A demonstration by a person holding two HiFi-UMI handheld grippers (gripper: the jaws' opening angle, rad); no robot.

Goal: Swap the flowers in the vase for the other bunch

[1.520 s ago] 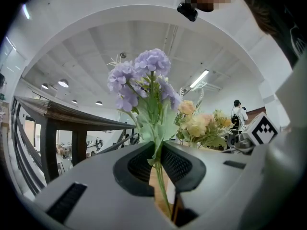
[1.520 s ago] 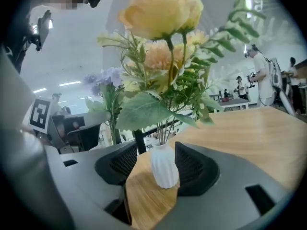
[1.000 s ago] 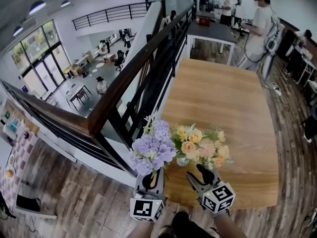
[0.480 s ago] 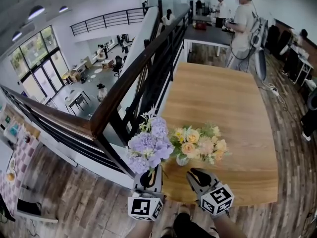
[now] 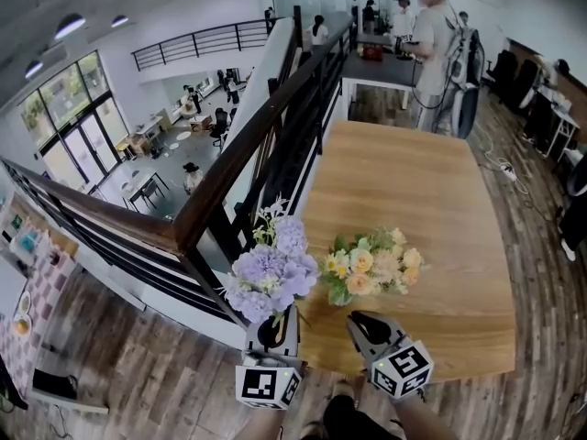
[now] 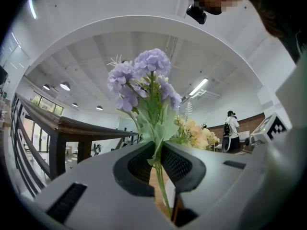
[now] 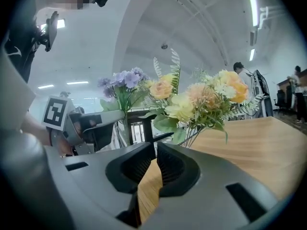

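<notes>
A long wooden table [image 5: 413,191] runs away from both claws, with plank floor [image 5: 128,356] around it. A dark-railed balustrade [image 5: 248,145] passes to the left of the left claw, and beyond it a lower hall [image 5: 156,154] opens out. Past the table's far end, well ahead of the claws, a person [image 5: 431,49] stands by a dark bench [image 5: 385,62].

Both claws are held side by side at the table's near edge, pointing forward and about level, with their marker cubes [image 5: 269,385] nearest the person holding them.

The left gripper [image 5: 277,324] is clamped on the green stems of the purple bunch [image 5: 271,273], whose heads stand upright just above its tips.

The right gripper [image 5: 362,321] has just been closing and its jaws now meet. No stem shows between the pads. The yellow and peach bunch [image 5: 371,266] is just ahead of its tips, and its stems drop behind the right jaw.
</notes>
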